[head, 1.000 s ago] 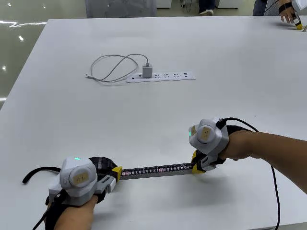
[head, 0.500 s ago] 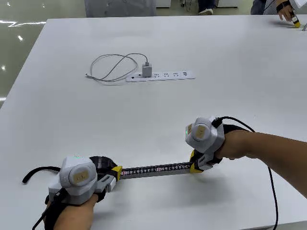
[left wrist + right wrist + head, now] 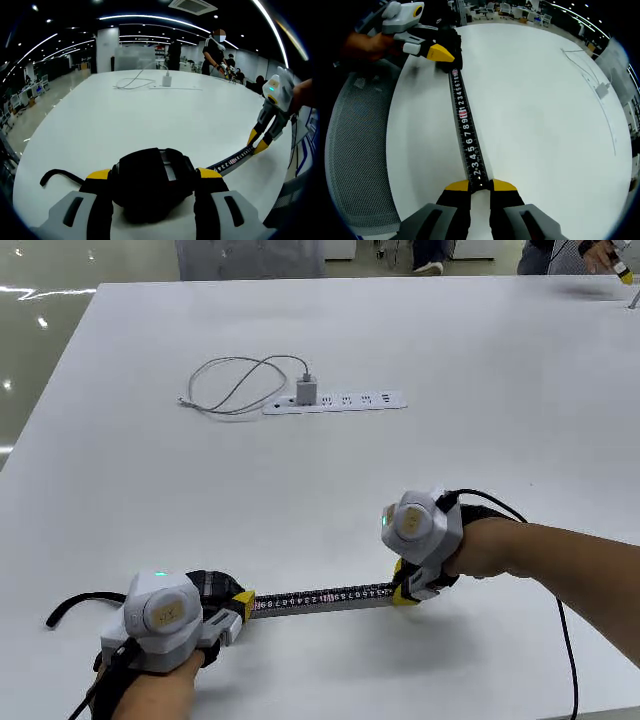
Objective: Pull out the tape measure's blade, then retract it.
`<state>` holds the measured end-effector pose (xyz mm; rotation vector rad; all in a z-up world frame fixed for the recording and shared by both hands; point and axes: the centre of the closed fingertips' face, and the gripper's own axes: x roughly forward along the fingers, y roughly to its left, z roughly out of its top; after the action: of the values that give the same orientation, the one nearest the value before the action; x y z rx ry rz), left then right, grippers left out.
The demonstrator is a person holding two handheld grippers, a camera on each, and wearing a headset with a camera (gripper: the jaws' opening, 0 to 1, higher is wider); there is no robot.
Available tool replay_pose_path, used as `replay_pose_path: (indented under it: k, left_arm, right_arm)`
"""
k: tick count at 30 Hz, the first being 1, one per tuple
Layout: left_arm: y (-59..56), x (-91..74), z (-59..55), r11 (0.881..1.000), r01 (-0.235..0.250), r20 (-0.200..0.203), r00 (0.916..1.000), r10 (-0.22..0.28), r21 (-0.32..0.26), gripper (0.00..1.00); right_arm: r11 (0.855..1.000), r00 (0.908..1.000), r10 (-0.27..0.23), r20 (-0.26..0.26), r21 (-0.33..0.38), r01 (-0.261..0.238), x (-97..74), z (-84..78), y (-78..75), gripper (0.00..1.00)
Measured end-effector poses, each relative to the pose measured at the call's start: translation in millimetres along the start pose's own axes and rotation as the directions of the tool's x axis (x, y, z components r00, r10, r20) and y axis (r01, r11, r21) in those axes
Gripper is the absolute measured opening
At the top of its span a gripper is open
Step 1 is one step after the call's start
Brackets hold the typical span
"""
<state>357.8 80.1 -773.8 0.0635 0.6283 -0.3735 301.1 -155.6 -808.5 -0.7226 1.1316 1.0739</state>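
On the table [image 3: 320,340], toward 5 o'clock in the head view, the right gripper [image 3: 400,592] has been brought slightly toward 9 o'clock since a second ago, so less blade [image 3: 320,597] is exposed and retraction is judged under way. The left gripper [image 3: 238,602] is clamped on the tape measure's case [image 3: 212,588] at 7 o'clock. The blade, pinched at its tip by the right gripper, is laid along a 9-to-3 o'clock axis, tip pointed to 3 o'clock

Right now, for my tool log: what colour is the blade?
The blade is black with white numbers; right gripper view.
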Motion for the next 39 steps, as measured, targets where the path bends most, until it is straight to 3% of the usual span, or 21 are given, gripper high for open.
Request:
replay_pose_path:
  k: [39]
  left_arm:
    - [-0.1, -0.6, -0.3, 1.000, 0.001, -0.001, 1.0000, -0.001, 0.004, 0.61]
  right_arm:
    - [1.000, 0.9999, -0.009, 0.005, 0.003, 0.009, 5.8, 16.7, 2.3, 0.09]
